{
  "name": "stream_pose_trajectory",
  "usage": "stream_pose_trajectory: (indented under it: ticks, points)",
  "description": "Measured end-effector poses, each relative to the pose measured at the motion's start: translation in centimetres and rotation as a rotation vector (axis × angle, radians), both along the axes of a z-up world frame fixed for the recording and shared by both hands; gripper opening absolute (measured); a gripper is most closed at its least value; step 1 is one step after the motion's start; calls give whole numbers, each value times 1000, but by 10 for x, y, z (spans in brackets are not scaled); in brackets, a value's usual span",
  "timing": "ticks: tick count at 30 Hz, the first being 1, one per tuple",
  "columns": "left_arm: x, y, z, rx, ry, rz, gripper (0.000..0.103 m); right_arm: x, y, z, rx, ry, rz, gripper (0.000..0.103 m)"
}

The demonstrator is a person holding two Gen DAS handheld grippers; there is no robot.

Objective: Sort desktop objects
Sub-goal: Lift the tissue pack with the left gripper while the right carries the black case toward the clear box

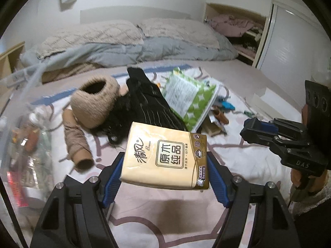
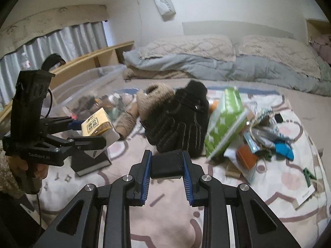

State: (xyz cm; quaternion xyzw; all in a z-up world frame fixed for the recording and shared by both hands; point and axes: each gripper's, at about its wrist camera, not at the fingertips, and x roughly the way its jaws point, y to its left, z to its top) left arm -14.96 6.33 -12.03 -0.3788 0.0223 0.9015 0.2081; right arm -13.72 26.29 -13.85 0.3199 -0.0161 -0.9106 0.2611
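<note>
left claw (image 1: 165, 161): clamped on the yellow tissue pack (image 1: 165, 155) by its two short ends, held up off the bed (image 1: 238, 72), so the pack's long axis runs straight across between the pads, printed face up

right claw (image 2: 166, 169): narrow, pinching a small flat black block (image 2: 166, 165) (can't tell what it is tbh), its long side also spanning pad to pad, clear of the bed

still to sort: black gloves (image 2: 178, 115), beige fuzzy hat (image 1: 94, 101), green tissue bag (image 1: 190, 101) all heaped mid-bed, plus small junk to the right

bin: clear plastic box (image 2: 86, 82) sits at the left side, already has stuff in it

how I'd do it: my guess is both items go to the box. Keep the pack level, bring it fully over the rim before letting go, one claw at a time so they don't bump

risk: the soft pack could sag or slip if squeezed loosely
</note>
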Motion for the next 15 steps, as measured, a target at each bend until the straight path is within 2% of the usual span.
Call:
stream_pose_trajectory:
  ticks: [8, 15]
  points:
    - [17, -8, 40, -19, 78, 35, 75, 5, 5, 47, -56, 64, 2, 29]
    - [22, -18, 75, 2, 137, 106, 75, 3, 6, 69, -111, 67, 7, 29]
